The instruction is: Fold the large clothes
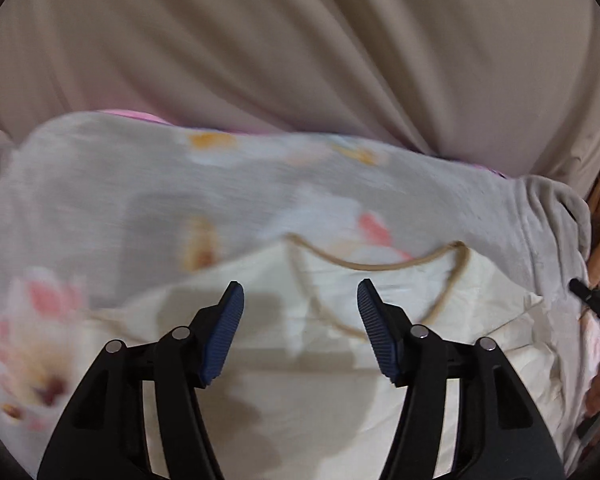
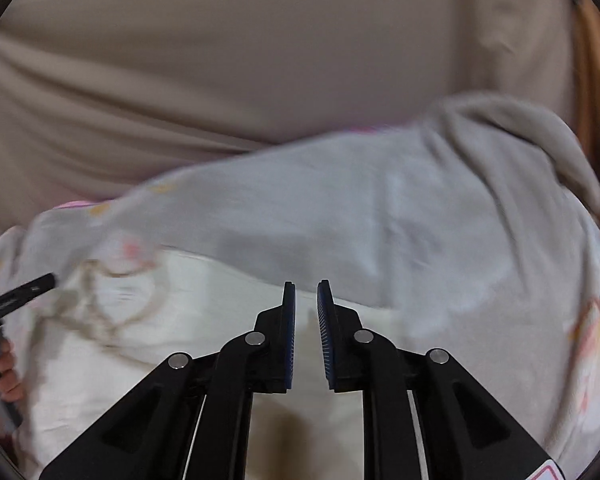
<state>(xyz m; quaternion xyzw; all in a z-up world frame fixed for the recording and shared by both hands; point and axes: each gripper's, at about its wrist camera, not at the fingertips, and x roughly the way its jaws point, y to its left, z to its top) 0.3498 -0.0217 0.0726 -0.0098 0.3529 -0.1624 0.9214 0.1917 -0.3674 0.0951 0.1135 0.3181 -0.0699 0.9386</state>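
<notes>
A cream garment (image 1: 320,380) with a tan drawstring (image 1: 380,266) lies on a grey flower-print cloth (image 1: 140,184). My left gripper (image 1: 300,304) hovers just above the cream garment, jaws wide open, empty, the drawstring loop just beyond its tips. In the right wrist view the cream garment (image 2: 180,320) lies below my right gripper (image 2: 306,296), whose jaws stand a narrow gap apart with nothing between them. The grey cloth (image 2: 380,208) is bunched up behind it. The left gripper's tip (image 2: 28,290) shows at the left edge.
A beige sheet (image 1: 300,40) covers the surface behind the clothes, with long creases. The right gripper and a hand (image 1: 596,308) show at the right edge of the left wrist view. An orange-brown surface (image 2: 596,92) lies at the far right.
</notes>
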